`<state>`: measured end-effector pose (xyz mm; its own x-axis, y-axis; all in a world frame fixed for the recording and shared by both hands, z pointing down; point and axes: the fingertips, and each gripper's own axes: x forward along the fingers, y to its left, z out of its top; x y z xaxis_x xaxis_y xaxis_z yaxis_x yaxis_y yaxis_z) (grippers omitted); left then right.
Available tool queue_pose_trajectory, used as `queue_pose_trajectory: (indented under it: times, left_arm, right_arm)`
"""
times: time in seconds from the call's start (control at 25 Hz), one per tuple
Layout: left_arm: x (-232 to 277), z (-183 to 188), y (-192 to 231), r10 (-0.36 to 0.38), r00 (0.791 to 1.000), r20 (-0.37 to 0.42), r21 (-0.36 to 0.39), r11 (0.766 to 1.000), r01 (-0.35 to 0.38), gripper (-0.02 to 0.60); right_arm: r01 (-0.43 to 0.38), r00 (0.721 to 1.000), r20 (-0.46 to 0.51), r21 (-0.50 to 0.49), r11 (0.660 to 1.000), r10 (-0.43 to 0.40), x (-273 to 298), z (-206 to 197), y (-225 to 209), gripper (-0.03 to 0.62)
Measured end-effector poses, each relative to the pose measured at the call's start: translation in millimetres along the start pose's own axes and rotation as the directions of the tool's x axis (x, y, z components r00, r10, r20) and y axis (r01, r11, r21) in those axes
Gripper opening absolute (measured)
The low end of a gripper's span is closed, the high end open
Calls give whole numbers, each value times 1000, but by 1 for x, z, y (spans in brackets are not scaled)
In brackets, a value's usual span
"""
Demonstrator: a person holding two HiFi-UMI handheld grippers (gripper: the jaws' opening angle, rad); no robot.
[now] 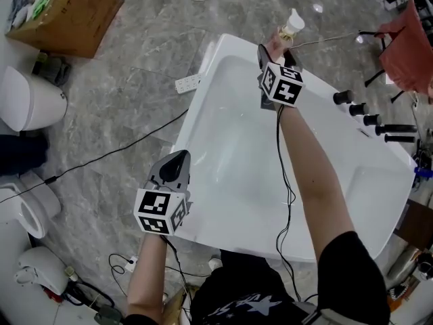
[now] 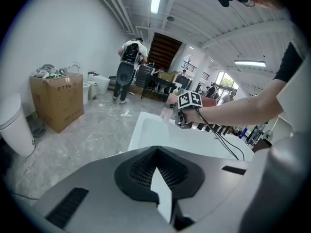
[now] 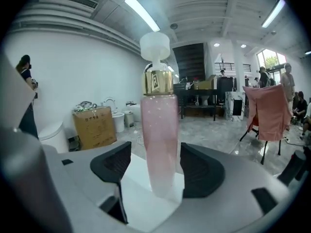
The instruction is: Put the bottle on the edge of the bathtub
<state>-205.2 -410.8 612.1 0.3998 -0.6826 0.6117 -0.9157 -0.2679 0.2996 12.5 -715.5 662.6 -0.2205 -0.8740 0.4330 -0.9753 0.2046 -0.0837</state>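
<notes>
A tall pink bottle [image 1: 292,26] with a gold collar and white cap stands upright on the far rim of the white bathtub [image 1: 203,93]. In the right gripper view the bottle [image 3: 158,130] stands between my right gripper's [image 3: 155,171] pads with a narrow gap on each side, its base on the white rim [image 3: 141,198]. My right gripper [image 1: 279,46] is open around it. My left gripper [image 1: 174,161] hangs over the tub's near left rim, shut and holding nothing. In the left gripper view its black pads [image 2: 156,171] meet, with the tub [image 2: 146,125] ahead.
Black tap knobs [image 1: 358,107] line the tub's right rim. A cardboard box [image 1: 67,9] and toilets [image 1: 30,100] stand on the grey floor to the left. A power strip [image 1: 188,83] and a cable [image 1: 115,151] lie beside the tub. A red-draped chair [image 1: 406,39] stands far right.
</notes>
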Motion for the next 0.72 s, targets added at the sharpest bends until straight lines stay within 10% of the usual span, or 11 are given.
queue_pose_trajectory:
  times: [0.6, 0.72]
  left_arm:
    - [-132, 7, -52, 17, 999, 47, 23, 1000, -18, 15]
    - [-156, 6, -72, 3, 997, 72, 26, 1000, -5, 15]
  right_arm:
    - [-81, 996, 26, -15, 997, 81, -153, 39, 36, 299]
    - [-103, 993, 58, -34, 994, 104, -193, 51, 47, 181]
